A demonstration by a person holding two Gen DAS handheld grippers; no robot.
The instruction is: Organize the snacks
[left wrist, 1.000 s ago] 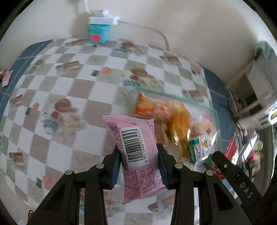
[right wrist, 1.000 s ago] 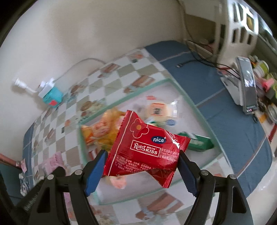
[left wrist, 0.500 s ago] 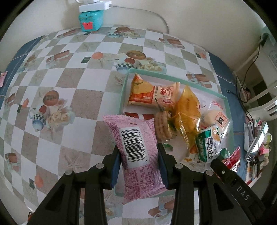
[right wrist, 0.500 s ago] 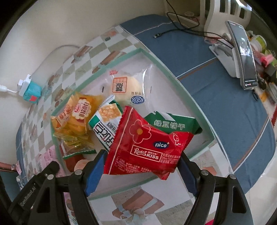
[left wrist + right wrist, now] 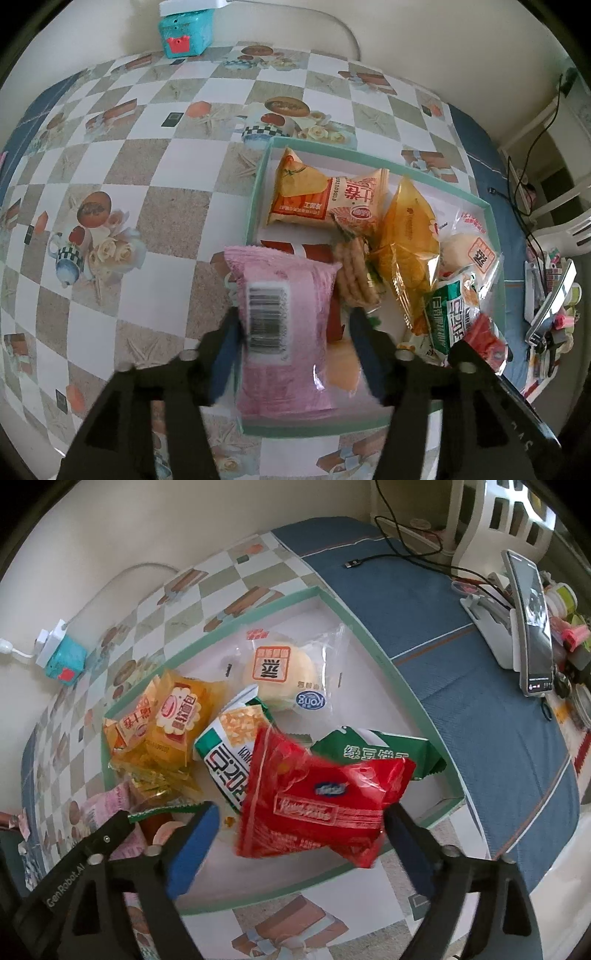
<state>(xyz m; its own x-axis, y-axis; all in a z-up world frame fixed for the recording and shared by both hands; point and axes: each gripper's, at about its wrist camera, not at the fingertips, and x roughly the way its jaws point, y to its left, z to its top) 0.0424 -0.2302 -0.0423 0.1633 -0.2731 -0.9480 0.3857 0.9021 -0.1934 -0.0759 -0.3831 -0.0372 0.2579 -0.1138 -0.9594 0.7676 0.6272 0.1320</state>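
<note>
Both grippers are opening over the tray (image 5: 495, 236): the left gripper (image 5: 295, 347) frees the pink pack (image 5: 284, 332) between its pads, the right gripper (image 5: 299, 834) the red pack (image 5: 317, 801). Best to hold both steady until each pack drops clear, then lift straight up.

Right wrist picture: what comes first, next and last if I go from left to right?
Teal box → yellow snack pack → red packet → phone
</note>
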